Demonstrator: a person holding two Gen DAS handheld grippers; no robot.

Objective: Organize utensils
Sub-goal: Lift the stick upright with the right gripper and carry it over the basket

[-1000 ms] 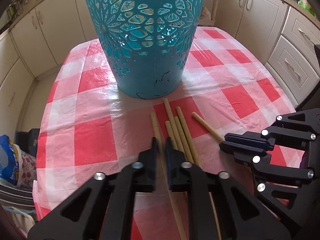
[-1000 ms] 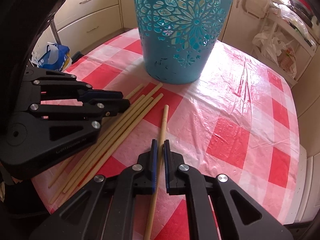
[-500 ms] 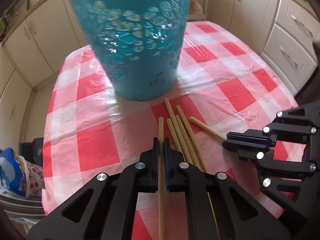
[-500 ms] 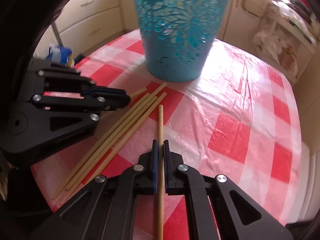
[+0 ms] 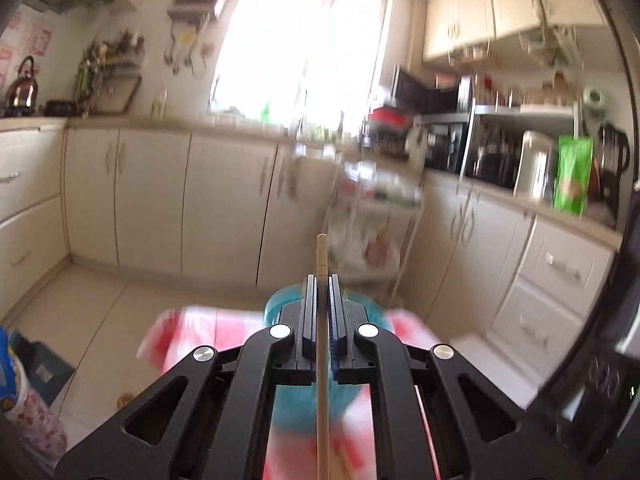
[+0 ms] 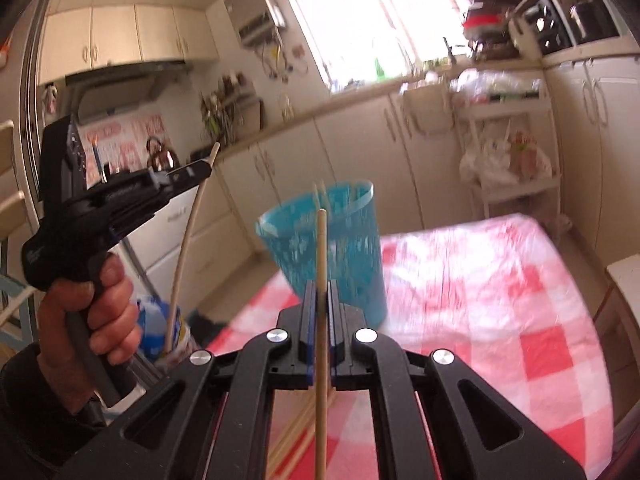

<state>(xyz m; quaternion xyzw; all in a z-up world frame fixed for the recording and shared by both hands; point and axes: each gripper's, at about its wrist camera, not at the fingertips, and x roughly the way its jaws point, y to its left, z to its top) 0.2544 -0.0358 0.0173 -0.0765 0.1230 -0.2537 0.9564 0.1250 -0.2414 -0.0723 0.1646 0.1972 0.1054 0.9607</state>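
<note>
The left gripper (image 5: 321, 280) is clamped on one pale wooden chopstick (image 5: 322, 400), and the right gripper (image 6: 321, 286) is clamped on another chopstick (image 6: 321, 320), both raised above the table. More chopsticks (image 6: 298, 436) lie on the red-and-white checked tablecloth (image 6: 500, 312) near a blue cut-out basket (image 6: 340, 248). Cream cabinets (image 5: 152, 200), a bright window (image 5: 304, 36) and cluttered counters surround the table.

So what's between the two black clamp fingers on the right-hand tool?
A wooden chopstick, pinched upright between the right gripper fingers. The right wrist view shows it, with the blue basket behind.
</note>
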